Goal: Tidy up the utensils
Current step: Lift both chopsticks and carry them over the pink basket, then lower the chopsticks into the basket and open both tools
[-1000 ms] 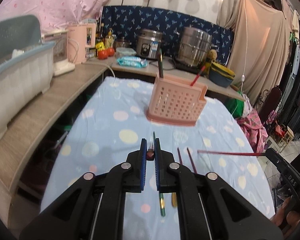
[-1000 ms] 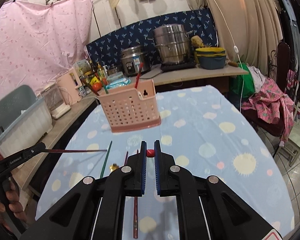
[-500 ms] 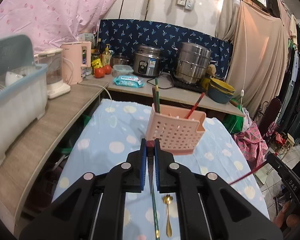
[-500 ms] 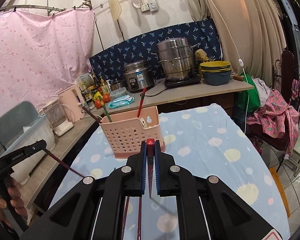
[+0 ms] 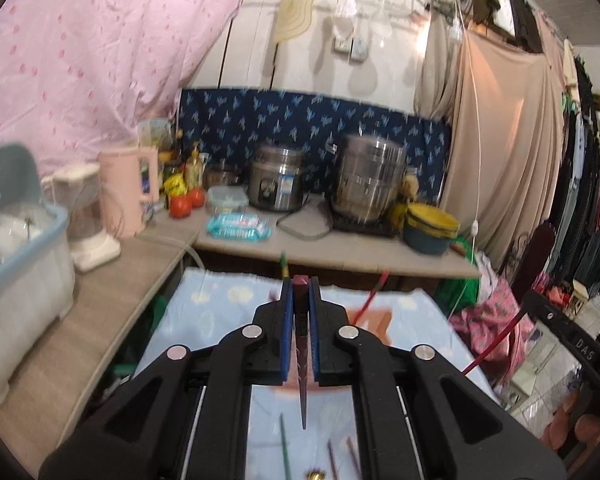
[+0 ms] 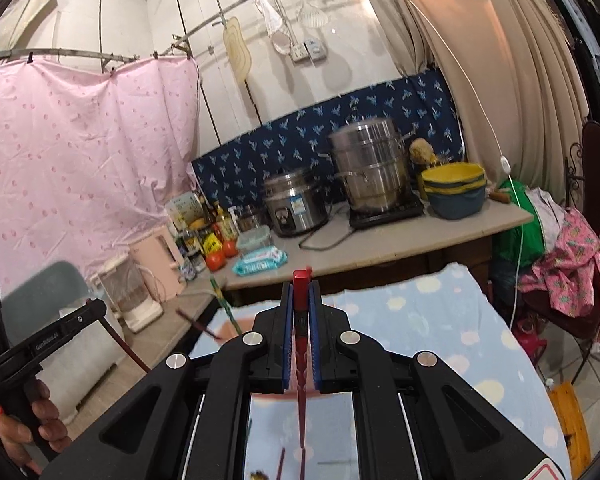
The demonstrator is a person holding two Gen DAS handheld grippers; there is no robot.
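Observation:
My left gripper (image 5: 300,284) is shut on a dark maroon chopstick (image 5: 303,400), which hangs point-down above the blue dotted tablecloth (image 5: 220,300). The pink basket (image 5: 374,316) is mostly hidden behind the fingers; a red chopstick (image 5: 374,292) and a green one (image 5: 284,260) stick up out of it. My right gripper (image 6: 301,286) is shut on a red chopstick (image 6: 301,408) that also hangs point-down. Each view catches the other gripper at its edge with its stick. A green chopstick (image 5: 286,452), two dark ones and a gold spoon (image 5: 314,474) lie on the cloth below.
Behind the table a counter (image 5: 340,248) carries a rice cooker (image 5: 276,184), a steel steamer (image 5: 370,184), stacked bowls (image 5: 430,228), tomatoes and wipes. A side counter on the left has a pink kettle (image 5: 128,192) and a dish box (image 5: 16,256). Clothes on a chair (image 6: 568,272) sit right.
Both grippers have risen, lifting their chopsticks off the cloth. The sticks went from lying flat to hanging point-down. The basket has slid from open view to behind the fingers.

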